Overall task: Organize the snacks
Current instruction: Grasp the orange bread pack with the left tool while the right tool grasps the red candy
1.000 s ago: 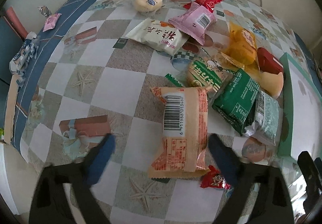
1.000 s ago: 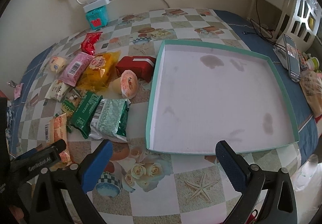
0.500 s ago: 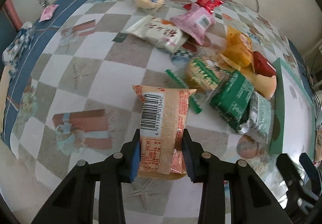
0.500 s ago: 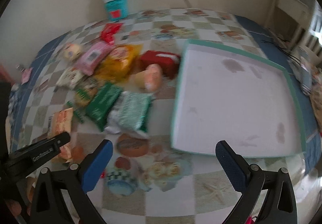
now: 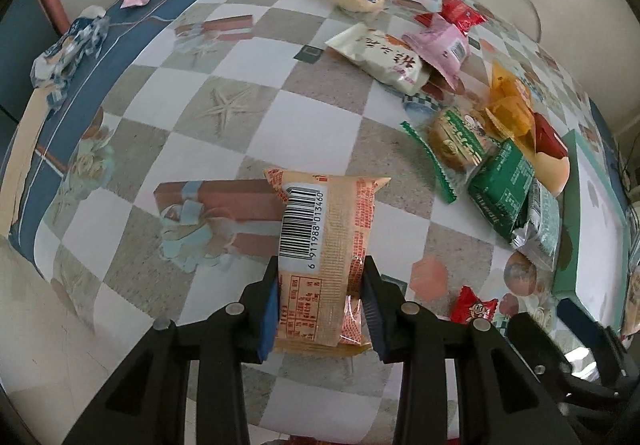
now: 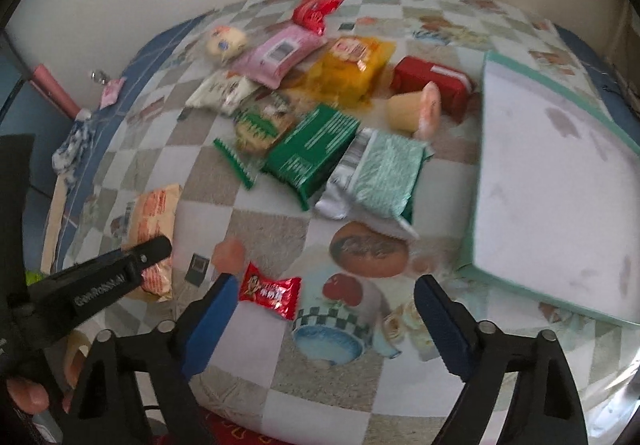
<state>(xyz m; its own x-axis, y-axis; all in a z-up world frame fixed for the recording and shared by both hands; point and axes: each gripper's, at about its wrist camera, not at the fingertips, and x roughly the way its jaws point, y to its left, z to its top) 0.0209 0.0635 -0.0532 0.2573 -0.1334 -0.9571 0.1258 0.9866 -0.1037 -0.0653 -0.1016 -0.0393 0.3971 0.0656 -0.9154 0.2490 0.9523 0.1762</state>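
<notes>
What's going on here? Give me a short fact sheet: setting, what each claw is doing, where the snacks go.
Setting: checkered patterned tablecloth strewn with wrapped snacks
Left gripper: shut on orange barcode-printed snack packet
Right gripper: open, jaws just narrowing, nothing between them; small red candy wrapper nearby
Likely destination: shallow teal-rimmed white tray, nothing in it

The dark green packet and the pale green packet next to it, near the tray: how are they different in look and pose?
The dark green packet is one deep green with white print; the pale green packet is light mint with a silver end.
The dark green packet lies farther from the tray; the pale green packet lies between it and the tray.
The dark green packet partly rests on the pale one at their shared edge.
Both are sealed, rectangular, and lie flat on the table.
</notes>
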